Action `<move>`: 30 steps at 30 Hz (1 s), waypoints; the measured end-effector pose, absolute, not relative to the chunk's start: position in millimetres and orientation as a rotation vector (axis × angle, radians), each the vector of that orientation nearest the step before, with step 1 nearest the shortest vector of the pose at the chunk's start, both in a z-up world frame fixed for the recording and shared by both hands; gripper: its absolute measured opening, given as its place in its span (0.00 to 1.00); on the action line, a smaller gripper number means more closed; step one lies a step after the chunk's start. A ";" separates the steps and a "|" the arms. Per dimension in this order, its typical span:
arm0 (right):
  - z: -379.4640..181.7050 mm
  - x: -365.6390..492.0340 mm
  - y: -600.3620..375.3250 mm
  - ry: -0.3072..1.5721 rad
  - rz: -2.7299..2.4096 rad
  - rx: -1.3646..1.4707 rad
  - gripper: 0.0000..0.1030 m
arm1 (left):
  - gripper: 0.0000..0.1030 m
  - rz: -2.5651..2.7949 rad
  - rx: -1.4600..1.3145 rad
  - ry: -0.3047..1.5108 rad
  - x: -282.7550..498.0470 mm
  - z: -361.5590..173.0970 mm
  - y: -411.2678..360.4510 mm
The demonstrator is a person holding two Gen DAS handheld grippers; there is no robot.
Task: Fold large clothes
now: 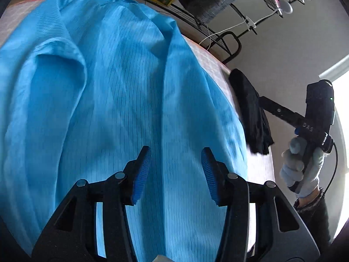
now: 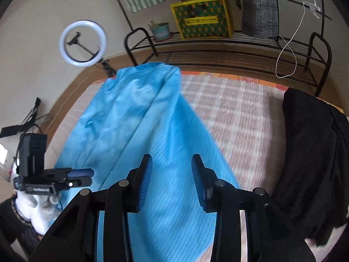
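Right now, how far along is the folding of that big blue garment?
Partly done, it seems: the blue garment lies on the checked bed cover as a long strip, its sides apparently folded in. Nothing is in hand: the left gripper and right gripper both hover open above it. Folding it lengthwise remains, and the black garment lies unfolded.

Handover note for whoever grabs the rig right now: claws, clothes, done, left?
Left claw: open, nothing between the pads, above the light blue pinstriped garment.
Right claw: open, nothing held, also over the blue garment.
Blue garment lies lengthwise on the pale checked bed cover, with its long sides apparently folded in to a narrow strip.
Crumpled black garment sits at the cover's right edge, unfolded.
Left: fold the blue strip across its length, then do the black one.
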State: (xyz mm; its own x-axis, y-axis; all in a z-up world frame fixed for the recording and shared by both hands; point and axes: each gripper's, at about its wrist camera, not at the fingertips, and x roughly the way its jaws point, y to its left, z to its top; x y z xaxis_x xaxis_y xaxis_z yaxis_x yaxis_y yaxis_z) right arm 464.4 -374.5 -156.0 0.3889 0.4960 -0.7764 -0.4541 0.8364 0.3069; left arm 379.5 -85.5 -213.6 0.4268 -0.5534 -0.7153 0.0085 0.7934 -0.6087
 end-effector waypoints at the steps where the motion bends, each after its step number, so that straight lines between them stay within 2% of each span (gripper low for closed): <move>1: -162.9 477.6 -373.2 1.011 0.602 0.051 0.35 | 0.47 -0.371 -0.583 1.092 388.8 -218.8 -87.7; 6: -196.3 526.0 -364.5 1.047 0.606 0.062 0.42 | 0.47 -0.410 -0.611 1.095 413.8 -234.5 -91.1; 9: -209.4 541.2 -360.1 1.065 0.621 0.072 0.42 | 0.47 -0.441 -0.631 1.084 420.1 -237.7 -92.6; 10: -212.0 545.1 -359.3 1.066 0.629 0.078 0.42 | 0.43 -0.454 -0.643 1.080 421.9 -239.2 -93.0; 12: -216.4 550.3 -355.7 1.066 0.649 0.087 0.42 | 0.17 -0.490 -0.648 1.076 424.4 -239.3 -96.8; 14: -220.9 551.7 -351.0 1.072 0.665 0.083 0.40 | 0.05 -0.488 -0.608 1.048 424.9 -235.0 -102.0; 15: -224.0 552.7 -348.1 1.077 0.665 0.075 0.27 | 0.02 -0.480 -0.588 1.029 423.6 -232.5 -103.7; 16: -226.9 552.8 -345.3 1.086 0.663 0.063 0.04 | 0.01 -0.477 -0.582 1.014 422.3 -230.6 -104.8; 18: -229.0 549.8 -341.2 1.084 0.660 0.041 0.02 | 0.00 -0.462 -0.569 0.985 413.7 -225.1 -101.6; 24: -211.0 532.8 -343.0 1.020 0.624 0.085 0.00 | 0.00 -0.393 -0.570 0.974 377.4 -227.8 -76.5; 27: -204.6 527.4 -333.4 1.004 0.649 0.051 0.00 | 0.00 -0.350 -0.578 0.941 386.8 -230.1 -67.2; 28: -203.1 525.7 -329.1 1.000 0.655 0.036 0.00 | 0.06 -0.347 -0.610 0.950 396.2 -232.5 -65.0; 29: -201.1 523.6 -324.4 0.994 0.662 0.024 0.00 | 0.29 -0.362 -0.635 0.953 402.2 -234.1 -64.2; 30: -199.0 521.4 -321.3 0.987 0.668 0.013 0.00 | 0.47 -0.378 -0.655 0.941 409.2 -234.3 -63.7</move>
